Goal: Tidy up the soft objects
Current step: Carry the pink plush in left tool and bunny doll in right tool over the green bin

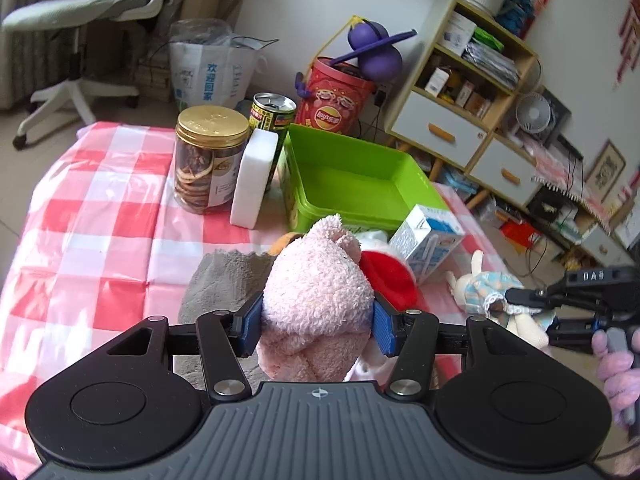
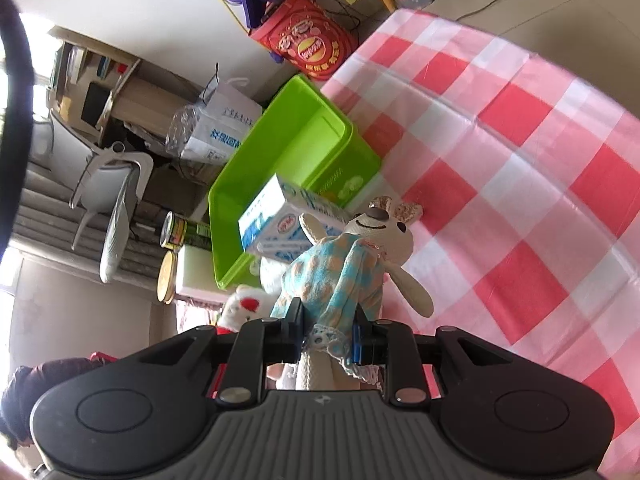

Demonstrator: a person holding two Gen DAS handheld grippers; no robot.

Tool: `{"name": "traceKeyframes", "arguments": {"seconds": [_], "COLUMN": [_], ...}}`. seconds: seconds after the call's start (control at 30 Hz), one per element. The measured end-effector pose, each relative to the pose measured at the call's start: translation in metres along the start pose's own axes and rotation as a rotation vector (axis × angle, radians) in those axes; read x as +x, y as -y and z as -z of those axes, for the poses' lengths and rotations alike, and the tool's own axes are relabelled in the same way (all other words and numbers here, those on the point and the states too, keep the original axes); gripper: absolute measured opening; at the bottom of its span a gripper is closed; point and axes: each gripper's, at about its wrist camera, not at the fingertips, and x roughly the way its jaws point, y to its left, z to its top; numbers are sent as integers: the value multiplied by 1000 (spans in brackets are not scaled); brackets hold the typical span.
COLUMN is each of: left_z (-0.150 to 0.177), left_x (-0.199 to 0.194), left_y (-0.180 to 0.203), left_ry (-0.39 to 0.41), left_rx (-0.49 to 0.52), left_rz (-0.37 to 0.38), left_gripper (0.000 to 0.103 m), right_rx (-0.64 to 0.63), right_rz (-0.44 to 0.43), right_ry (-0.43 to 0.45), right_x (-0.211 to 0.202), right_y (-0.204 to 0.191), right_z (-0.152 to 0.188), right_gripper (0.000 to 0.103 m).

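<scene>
My left gripper (image 1: 316, 322) is shut on a fluffy pink plush toy (image 1: 316, 284), held in front of the empty green bin (image 1: 352, 178). My right gripper (image 2: 326, 330) is shut on the blue checked dress of a cream rabbit doll (image 2: 352, 256); the doll (image 1: 486, 292) and that gripper also show at the right of the left wrist view. A grey cloth (image 1: 224, 284) lies on the table left of the pink toy. A white plush with a red part (image 1: 386, 276) lies behind it, also visible in the right wrist view (image 2: 244, 308).
A milk carton (image 1: 428, 242) lies by the bin's near corner. A cookie jar (image 1: 210, 160), a white foam block (image 1: 254, 178) and a can (image 1: 272, 114) stand left of the bin. The table has a red-and-white checked cloth (image 2: 520, 160). Shelves and a chair stand beyond.
</scene>
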Motion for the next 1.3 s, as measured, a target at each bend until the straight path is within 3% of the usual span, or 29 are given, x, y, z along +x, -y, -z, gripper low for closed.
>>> {"name": "traceKeyframes", "arguments": {"seconds": [0.27, 0.6, 0.9, 1.13, 1.3], "left_z": [-22, -65, -98, -120, -123], "left_x": [2, 26, 67, 111, 152], "left_y": [3, 15, 33, 56, 68], "left_ry": [20, 18, 9, 4, -19], "left_rx": [-40, 5, 41, 85, 120], "left_rz": [40, 44, 62, 105, 82], "left_gripper": [54, 54, 54, 54, 54], "right_rx": [-33, -137, -211, -297, -315], "right_rz": [8, -41, -89, -127, -169], "right_ry": [82, 158, 139, 112, 95], "right_x": [-19, -16, 20, 50, 73], "right_y": [-18, -57, -70, -59, -47], "right_z": [-15, -69, -113, -130, -140], "right_gripper": [0, 0, 0, 0, 0]}}
